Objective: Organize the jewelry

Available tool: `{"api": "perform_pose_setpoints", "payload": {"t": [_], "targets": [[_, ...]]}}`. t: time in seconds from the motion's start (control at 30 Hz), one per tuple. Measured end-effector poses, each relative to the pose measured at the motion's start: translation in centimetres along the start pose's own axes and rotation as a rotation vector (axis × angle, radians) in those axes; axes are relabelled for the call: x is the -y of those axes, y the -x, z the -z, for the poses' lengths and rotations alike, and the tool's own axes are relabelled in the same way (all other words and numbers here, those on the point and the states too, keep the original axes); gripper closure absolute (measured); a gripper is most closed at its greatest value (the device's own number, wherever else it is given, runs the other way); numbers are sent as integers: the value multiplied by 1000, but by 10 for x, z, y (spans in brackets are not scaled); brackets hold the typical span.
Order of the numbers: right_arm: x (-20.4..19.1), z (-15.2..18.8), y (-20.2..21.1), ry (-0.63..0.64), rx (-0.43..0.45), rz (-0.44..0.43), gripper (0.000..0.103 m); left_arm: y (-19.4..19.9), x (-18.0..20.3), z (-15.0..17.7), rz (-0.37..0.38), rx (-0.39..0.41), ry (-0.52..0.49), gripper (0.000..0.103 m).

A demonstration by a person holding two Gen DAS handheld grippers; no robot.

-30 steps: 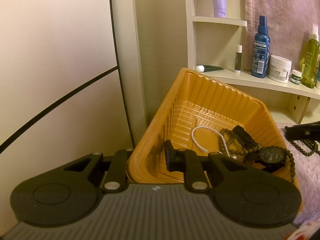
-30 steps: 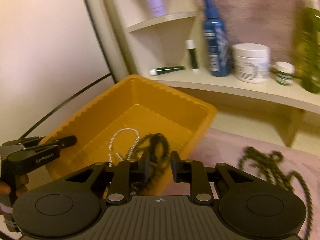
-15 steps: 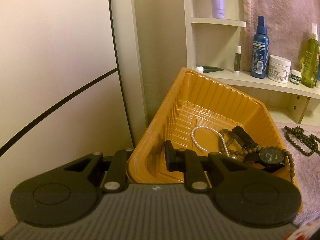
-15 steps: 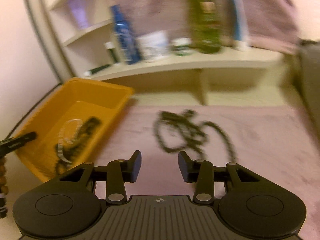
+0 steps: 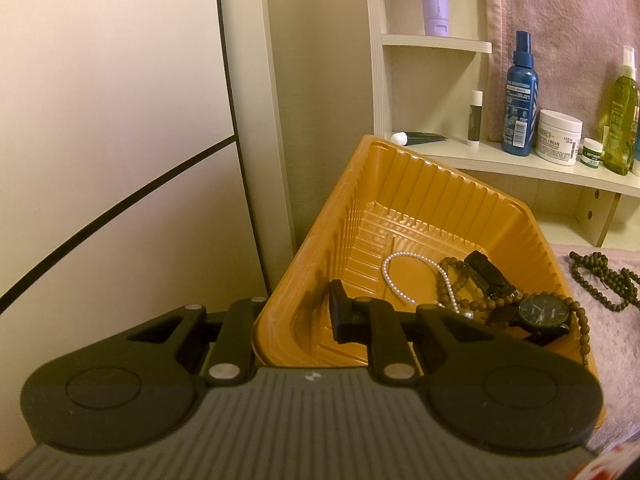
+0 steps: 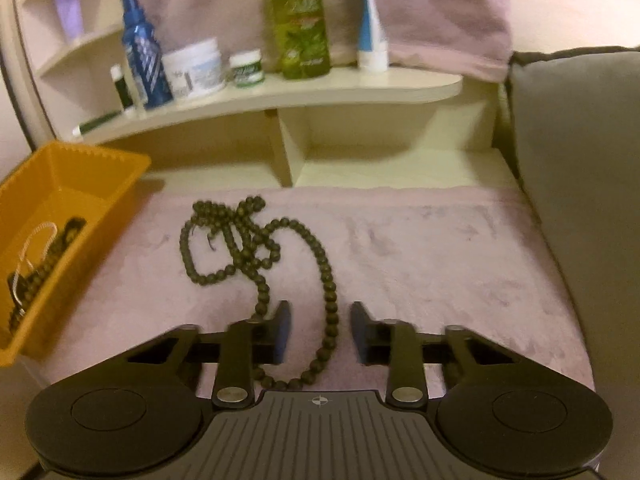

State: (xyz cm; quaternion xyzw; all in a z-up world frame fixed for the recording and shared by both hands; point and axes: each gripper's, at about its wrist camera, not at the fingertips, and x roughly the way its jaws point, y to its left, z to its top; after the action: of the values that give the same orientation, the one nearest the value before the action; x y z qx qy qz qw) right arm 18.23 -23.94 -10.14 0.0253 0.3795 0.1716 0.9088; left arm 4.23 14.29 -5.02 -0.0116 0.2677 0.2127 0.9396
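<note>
My left gripper [image 5: 296,308] is shut on the near wall of the orange tray [image 5: 420,184], one finger inside and one outside. In the tray lie a pearl bracelet [image 5: 390,280], a brown bead bracelet [image 5: 452,280] and a black watch [image 5: 544,312]. A long dark bead necklace [image 6: 240,240] lies tangled on the pink cloth [image 6: 440,248], to the right of the tray [image 6: 80,156]. My right gripper [image 6: 320,320] hangs low over the necklace's near loop. Its jaws are closing with one strand between them, and the pads do not touch it.
A cream shelf [image 6: 320,84] behind the cloth carries a blue spray bottle [image 6: 144,68], a white jar [image 6: 196,68], a green bottle [image 6: 300,20] and small tubes. A grey cushion [image 6: 580,160] borders the cloth on the right. A pale wall panel [image 5: 112,120] stands left of the tray.
My right gripper swung from over the tray to the right and down, and now straddles a strand of the necklace. It has left the left wrist view. The left gripper and tray stayed still.
</note>
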Motion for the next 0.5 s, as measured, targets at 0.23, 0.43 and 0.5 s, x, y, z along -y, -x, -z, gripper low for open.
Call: {"api": "perform_pose_setpoints", "payload": {"t": [0.23,0.43,0.5], "targets": [[-3,-5,-2,12,7,-6,97,-1,-1,0,2,-3,5,86],[-25,-40,11,28,131,-106,97,-2,-1,0,2,-6,7,86],[-34,-56,13,44,169,-144,97,-3,-2,0,4,-9,10,86]]}}
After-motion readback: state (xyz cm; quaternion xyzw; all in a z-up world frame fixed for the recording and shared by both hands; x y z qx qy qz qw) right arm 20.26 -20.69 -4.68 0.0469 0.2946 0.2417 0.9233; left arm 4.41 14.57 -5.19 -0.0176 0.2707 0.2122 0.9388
